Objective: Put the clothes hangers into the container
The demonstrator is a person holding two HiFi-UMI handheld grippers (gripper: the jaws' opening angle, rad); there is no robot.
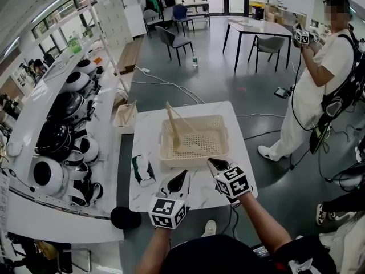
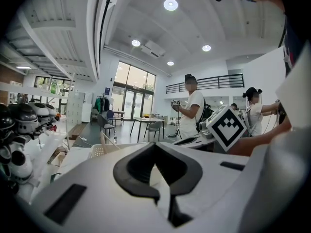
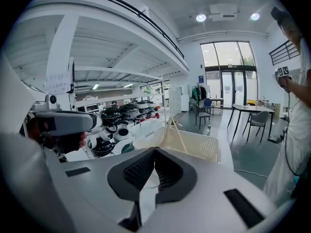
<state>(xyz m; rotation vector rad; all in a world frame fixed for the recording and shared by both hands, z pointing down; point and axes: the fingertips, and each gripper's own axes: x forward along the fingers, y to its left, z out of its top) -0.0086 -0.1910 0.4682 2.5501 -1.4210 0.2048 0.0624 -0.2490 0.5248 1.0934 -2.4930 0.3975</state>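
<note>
A cream perforated basket point(image 1: 195, 162) stands on the white table point(image 1: 148, 124), with a wooden clothes hanger point(image 1: 175, 127) leaning upright inside it at its left. My left gripper point(image 1: 183, 174) hovers just short of the basket's near rim, its jaws shut and empty. To its right my right gripper point(image 1: 211, 162) is at the same rim, also shut with nothing between its jaws. The basket point(image 3: 206, 147) and the hanger point(image 3: 175, 130) lie ahead in the right gripper view. In the left gripper view the basket point(image 2: 98, 151) shows to the left beyond the shut left gripper point(image 2: 155, 147).
A dark green and white packet point(image 1: 142, 170) lies on the table left of the basket. Shelves with round black and white helmets point(image 1: 63, 136) run along the left. A person in white point(image 1: 319, 79) stands at the right with grippers. Tables and chairs point(image 1: 256, 30) stand behind.
</note>
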